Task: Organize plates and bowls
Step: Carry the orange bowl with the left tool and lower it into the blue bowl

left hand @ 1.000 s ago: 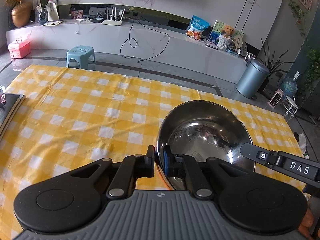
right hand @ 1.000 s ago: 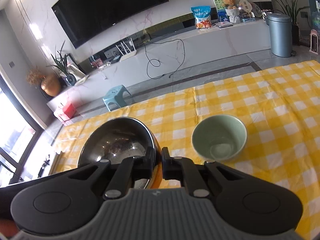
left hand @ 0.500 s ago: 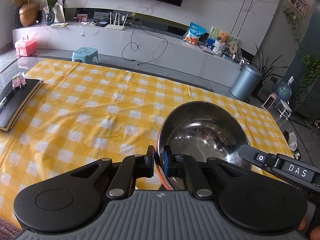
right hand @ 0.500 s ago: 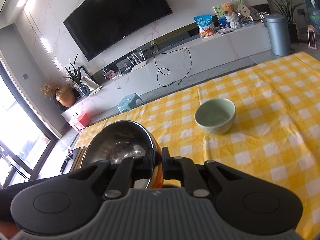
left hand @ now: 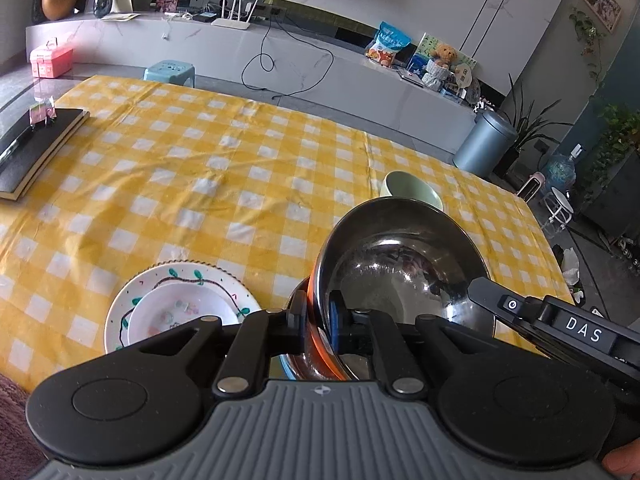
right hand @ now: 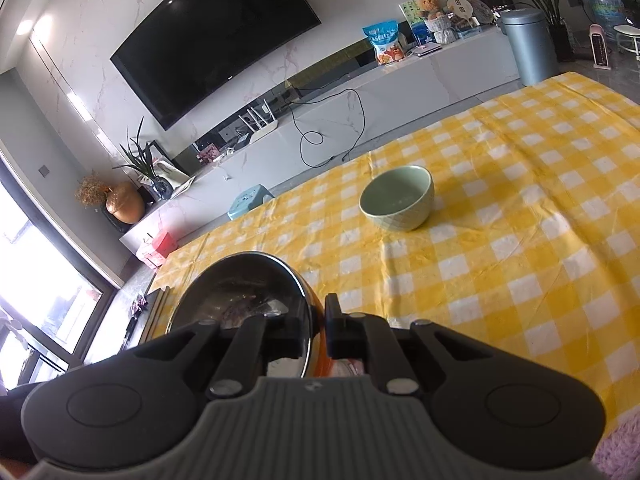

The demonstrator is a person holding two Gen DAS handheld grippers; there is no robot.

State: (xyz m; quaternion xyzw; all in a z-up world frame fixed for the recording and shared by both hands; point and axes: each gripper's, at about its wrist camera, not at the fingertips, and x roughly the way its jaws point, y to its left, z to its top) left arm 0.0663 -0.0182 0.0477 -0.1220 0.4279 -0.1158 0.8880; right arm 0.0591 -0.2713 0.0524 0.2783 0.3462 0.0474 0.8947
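Bowls: two (left hand: 404,276) (right hand: 396,198) (plates (left hand: 176,312) two)

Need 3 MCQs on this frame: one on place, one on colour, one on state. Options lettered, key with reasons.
1. Where does the green bowl stand?
A. On the yellow checked tablecloth, apart from the other dishes
B. Inside the steel bowl
C. On the patterned plate

2. What colour is the outside of the steel bowl?
A. Blue
B. Orange
C. White

3. How is the steel bowl held?
A. It rests free on the cloth
B. By the left gripper only
C. By both grippers, each clamped on the rim

Key:
1 A, the right wrist view shows it alone on the cloth.
2 B, an orange wall shows at the pinched rim in both views.
3 C, the left gripper and the right gripper each have one finger inside and one outside the rim. The small white bowl sits in the patterned plate, untouched.
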